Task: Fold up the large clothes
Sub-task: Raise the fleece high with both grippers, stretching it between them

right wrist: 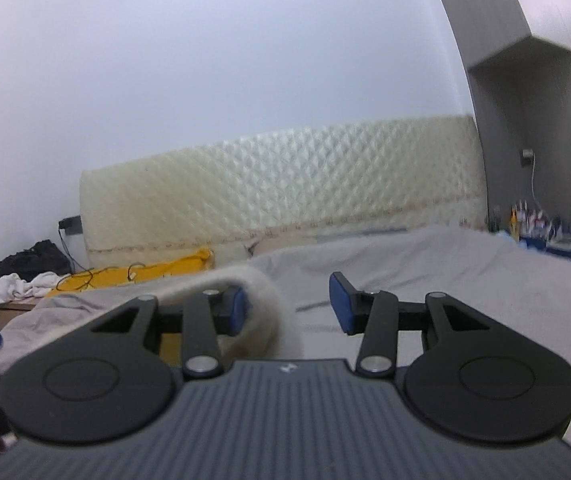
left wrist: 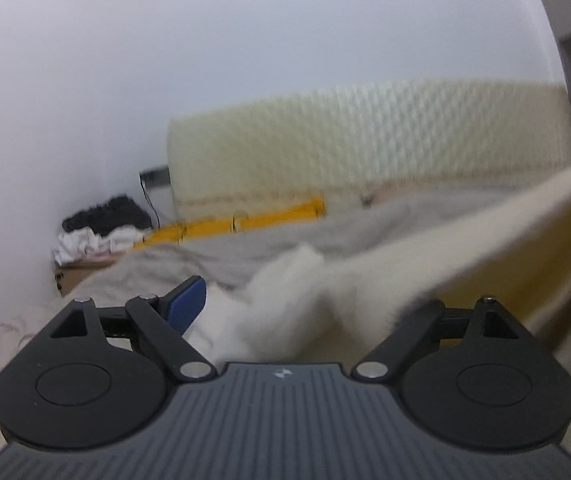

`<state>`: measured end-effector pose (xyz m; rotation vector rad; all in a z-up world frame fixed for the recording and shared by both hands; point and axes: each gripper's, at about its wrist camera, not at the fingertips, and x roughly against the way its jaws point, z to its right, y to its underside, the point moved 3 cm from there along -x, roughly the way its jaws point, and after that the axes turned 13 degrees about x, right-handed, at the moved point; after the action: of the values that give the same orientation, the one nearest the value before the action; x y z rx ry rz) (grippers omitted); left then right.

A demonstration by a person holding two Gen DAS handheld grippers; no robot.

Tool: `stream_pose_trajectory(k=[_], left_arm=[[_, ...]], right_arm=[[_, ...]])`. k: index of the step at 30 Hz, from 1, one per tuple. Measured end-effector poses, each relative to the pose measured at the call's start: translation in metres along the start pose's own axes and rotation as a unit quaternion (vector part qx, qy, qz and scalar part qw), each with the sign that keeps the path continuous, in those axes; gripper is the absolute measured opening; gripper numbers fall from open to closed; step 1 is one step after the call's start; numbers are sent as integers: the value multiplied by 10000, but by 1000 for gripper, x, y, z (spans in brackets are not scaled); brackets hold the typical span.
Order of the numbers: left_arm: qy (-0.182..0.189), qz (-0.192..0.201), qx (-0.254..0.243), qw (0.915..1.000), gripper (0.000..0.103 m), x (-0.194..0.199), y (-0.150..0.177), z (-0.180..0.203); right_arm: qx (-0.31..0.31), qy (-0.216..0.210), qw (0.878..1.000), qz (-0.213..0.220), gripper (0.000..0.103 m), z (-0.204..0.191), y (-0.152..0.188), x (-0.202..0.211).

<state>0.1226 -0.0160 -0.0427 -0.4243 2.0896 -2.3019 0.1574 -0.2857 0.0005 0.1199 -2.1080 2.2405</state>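
- The cream fleece garment [left wrist: 285, 300] is soft and floppy, light for its bulk, and it lies partly lifted over the grey bed cover [left wrist: 189, 256], toward my near edge of the bed [right wrist: 445, 272].
- My left gripper [left wrist: 305, 304] stands wide open; fleece is heaped between the fingers, but I see only one blue pad [left wrist: 186, 308], and it is clear of the cloth.
- A taut band of the garment rises toward the bed's right side, showing a yellow inner face.
- My right gripper [right wrist: 289, 304] is partly open: a fold of fleece [right wrist: 261, 304] drapes over its left pad [right wrist: 240, 306], and the other pad [right wrist: 340, 304] stands apart, so nothing is pinched.
- The blur makes it hard to tell hem from sleeve, I think.
- I judge the pile fluffy and compressible, likely to slip from a shallow pinch; I would take it deep at a hemmed edge or corner, both sides level.
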Motion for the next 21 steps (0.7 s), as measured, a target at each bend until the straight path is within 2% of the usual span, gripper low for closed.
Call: stream_pose_trajectory(k=[2,4,8,10,12,17,21], left_arm=[[25,-158,140,9998,90,-9,3,-2],[157,-92,184,9997,89,-12,0,-1],[299,322,-440,9981,90,-10,-1,13],[519,294,-644,9961,90,-11,2,23],[585,273,-797,9947,90,-15,4,30],[636,149,-322,9973,90,-28,0,28],[454,268,20,9986,90,-37,-10,22]], right_arm=[[-63,-40,9998,-165,44,1,3,-6],[-30,-71,9995,-306,44,-5,8,-7],[-114,-236,9978,-615,44,-9,17,-15],[-187,-314,9963,-772,44,-10,22,-19],[-229,-371,9949,-907,44,-12,26,-23],[-325,-469,9875,-1469,44,-17,44,-36],[-287,-390,9793,-1968,44,-24,65,-51]])
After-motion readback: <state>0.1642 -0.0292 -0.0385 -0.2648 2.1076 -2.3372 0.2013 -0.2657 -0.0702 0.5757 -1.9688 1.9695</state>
